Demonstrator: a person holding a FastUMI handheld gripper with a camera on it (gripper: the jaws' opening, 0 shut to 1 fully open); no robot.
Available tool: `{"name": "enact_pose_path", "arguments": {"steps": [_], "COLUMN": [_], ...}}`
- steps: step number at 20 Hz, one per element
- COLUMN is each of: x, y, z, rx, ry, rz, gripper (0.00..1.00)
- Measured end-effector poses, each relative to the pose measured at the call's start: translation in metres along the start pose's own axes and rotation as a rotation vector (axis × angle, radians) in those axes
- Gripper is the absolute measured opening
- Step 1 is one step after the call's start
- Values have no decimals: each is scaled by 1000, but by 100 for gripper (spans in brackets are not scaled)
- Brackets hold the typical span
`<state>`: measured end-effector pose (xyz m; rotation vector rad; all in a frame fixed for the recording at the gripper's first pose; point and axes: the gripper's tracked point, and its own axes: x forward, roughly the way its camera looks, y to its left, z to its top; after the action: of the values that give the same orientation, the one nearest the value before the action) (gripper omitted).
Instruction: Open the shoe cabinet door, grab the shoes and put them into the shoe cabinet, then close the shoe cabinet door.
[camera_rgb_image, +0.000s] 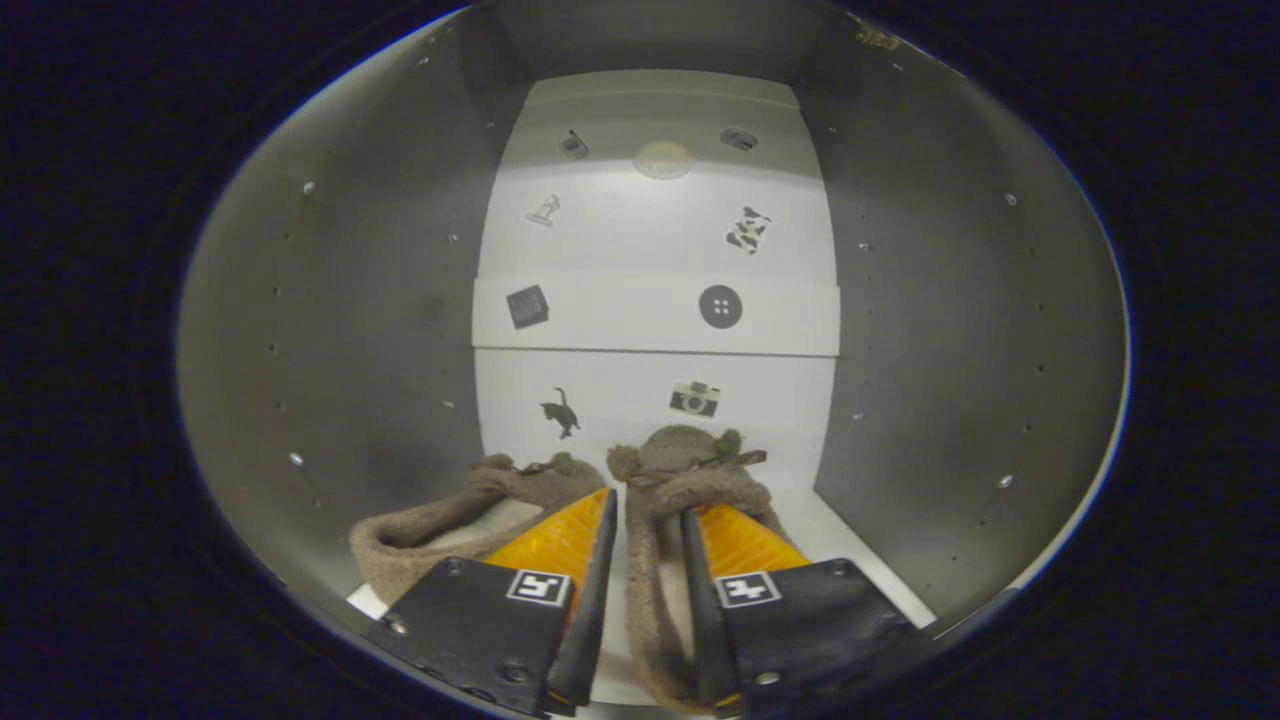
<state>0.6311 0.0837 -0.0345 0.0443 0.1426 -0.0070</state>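
Observation:
I am looking into the open shoe cabinet (950, 330). Two brown fuzzy slippers lie side by side on its white floor (862, 562), toes toward the back. The left slipper (440, 532) rests just left of my left finger. The right slipper (690, 462) has its inner side wall running between my fingers. My gripper (650, 505) is shut on that wall, one finger outside the slipper and the other inside its opening. The slipper's heel is hidden under the gripper body.
Grey side walls (370, 330) with rows of small pin holes close in on both sides. The white back panel (650, 260) carries several small stickers and a horizontal ledge partway up. The top of the cabinet is dark.

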Motion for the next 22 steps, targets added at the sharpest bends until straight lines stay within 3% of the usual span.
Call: {"name": "enact_pose_path", "arguments": {"steps": [4,8,11,13,14,15,18,22], "x": [-20,-59,-98,-119,-128,-138,-167,-206], "y": [15,21,35,22,25,30,14,11], "z": [-3,-13,-16,-9,-5,-4,-14,-30], "rx": [21,-24,10,49,78,116,209,221], "ry": [-3,18,-5,-45,-59,-59,-5,47], "rz": [35,0,58,25,50,79,54,53], "gripper": [61,89,98,99,100,100,98,98]}}
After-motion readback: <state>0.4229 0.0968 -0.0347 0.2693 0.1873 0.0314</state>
